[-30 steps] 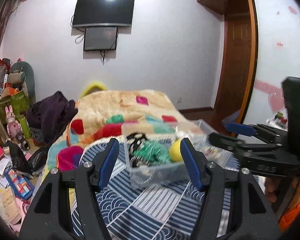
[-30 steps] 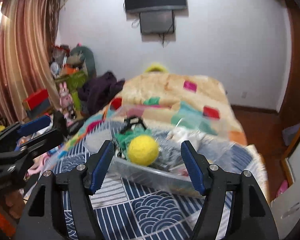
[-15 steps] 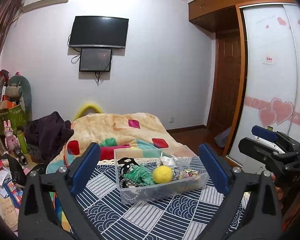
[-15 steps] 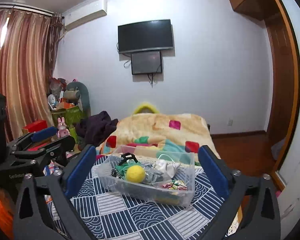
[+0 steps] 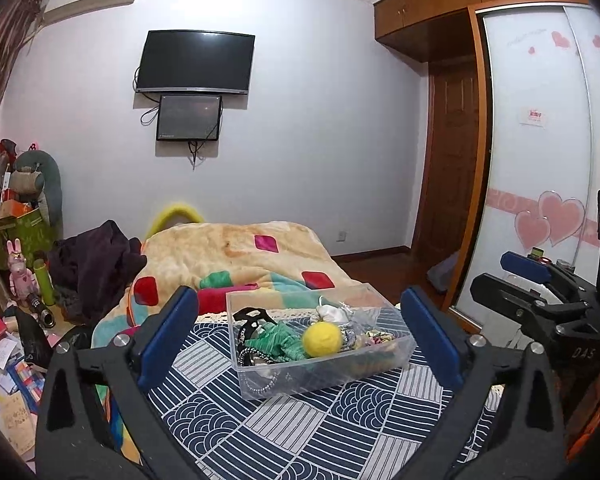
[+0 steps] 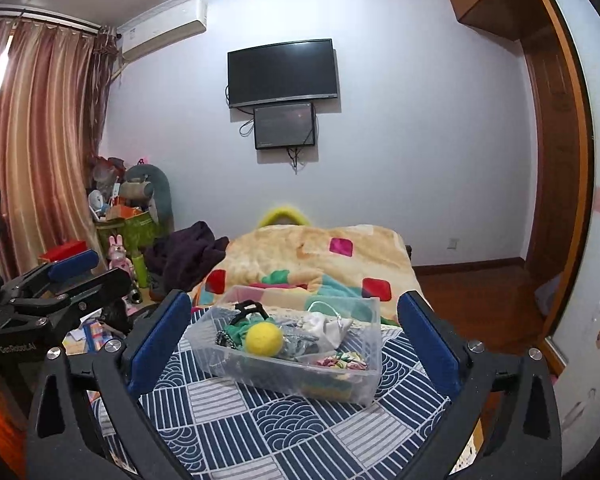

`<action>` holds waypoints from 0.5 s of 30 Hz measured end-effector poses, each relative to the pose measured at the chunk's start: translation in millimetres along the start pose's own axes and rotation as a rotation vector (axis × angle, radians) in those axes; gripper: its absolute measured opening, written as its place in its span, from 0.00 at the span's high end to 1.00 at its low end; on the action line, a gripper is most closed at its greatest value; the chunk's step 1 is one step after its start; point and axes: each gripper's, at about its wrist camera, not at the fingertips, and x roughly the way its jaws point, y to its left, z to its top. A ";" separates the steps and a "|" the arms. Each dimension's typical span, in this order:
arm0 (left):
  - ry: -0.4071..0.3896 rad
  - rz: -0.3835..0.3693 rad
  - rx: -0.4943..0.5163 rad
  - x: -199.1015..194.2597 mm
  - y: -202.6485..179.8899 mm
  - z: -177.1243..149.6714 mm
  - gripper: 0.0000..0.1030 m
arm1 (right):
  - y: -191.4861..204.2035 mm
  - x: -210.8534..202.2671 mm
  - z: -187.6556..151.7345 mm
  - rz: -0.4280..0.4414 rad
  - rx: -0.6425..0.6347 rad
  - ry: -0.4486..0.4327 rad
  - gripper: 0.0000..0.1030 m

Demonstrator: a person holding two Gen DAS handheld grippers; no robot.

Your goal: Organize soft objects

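A clear plastic bin [image 5: 396, 356] stands on the blue patterned cloth [image 5: 300, 432] on the bed; it also shows in the right wrist view [image 6: 364, 384]. It holds a yellow felt ball [image 5: 322, 340] [image 6: 264, 339], green fabric [image 5: 278, 342], a black strap, white cloth [image 6: 324, 326] and small colourful bits. My left gripper [image 5: 300, 334] is open and empty, well back from the bin. My right gripper [image 6: 294, 330] is open and empty, also back from the bin. Each gripper shows at the edge of the other's view.
A patchwork blanket [image 5: 236, 252] covers the bed behind the bin. Dark clothes [image 5: 92, 264] lie at its left. Toys and boxes [image 5: 20, 240] clutter the floor on the left. A wardrobe with sliding doors [image 5: 540, 200] stands on the right. A TV [image 5: 196, 62] hangs on the wall.
Both grippers have pulled back and up from the bin and opened wider. The bin now looks smaller and sits between the fingers at a distance.
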 end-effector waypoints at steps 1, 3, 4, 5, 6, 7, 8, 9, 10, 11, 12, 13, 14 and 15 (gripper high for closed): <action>0.000 0.000 -0.002 -0.4 0.2 0.1 0.01 | -0.2 0.1 -0.1 -0.001 -0.002 -0.001 0.00; 0.000 0.000 -0.003 -0.3 0.3 0.1 0.01 | 0.4 -3.0 -1.8 -0.004 -0.004 -0.003 0.00; 0.000 0.001 -0.003 -0.3 0.3 0.1 0.01 | 0.2 -3.4 -1.7 -0.004 -0.005 -0.005 0.00; 0.000 0.003 -0.003 -0.1 0.0 0.0 0.01 | 1.0 -4.5 -2.1 -0.004 -0.005 -0.005 0.00; 0.001 0.003 -0.002 0.3 -0.1 0.1 0.01 | 1.0 -4.3 -2.2 -0.004 -0.005 -0.004 0.00; 0.001 0.003 -0.001 0.6 -0.2 0.1 0.01 | 1.0 -4.4 -1.8 -0.003 -0.005 -0.004 0.00; 0.000 0.004 0.001 0.4 -0.5 0.0 0.01 | 1.1 -4.5 -2.1 -0.004 -0.005 -0.004 0.00; -0.001 0.005 0.001 0.4 -0.6 0.1 0.01 | 1.1 -4.5 -2.3 -0.002 -0.004 -0.004 0.00; -0.001 0.006 0.000 0.8 -0.3 0.2 0.01 | 0.5 -4.9 -2.1 0.007 -0.001 -0.005 0.00; -0.002 0.006 0.002 0.8 -0.5 0.3 0.01 | 0.7 -6.7 -1.7 0.011 0.002 -0.005 0.00; -0.002 0.006 0.002 0.7 -0.1 0.5 0.01 | 0.4 -7.5 -1.4 0.012 0.005 -0.006 0.00; -0.002 0.005 0.003 0.6 0.0 0.5 0.01 | -0.2 -8.3 -1.2 0.011 0.006 -0.007 0.00; -0.001 0.005 0.001 0.8 -0.1 0.5 0.01 | -0.7 -8.8 -0.8 0.009 0.007 -0.009 0.00; -0.001 0.003 0.003 0.7 0.0 0.7 0.01 | -1.3 -9.6 -0.4 0.007 0.009 -0.010 0.00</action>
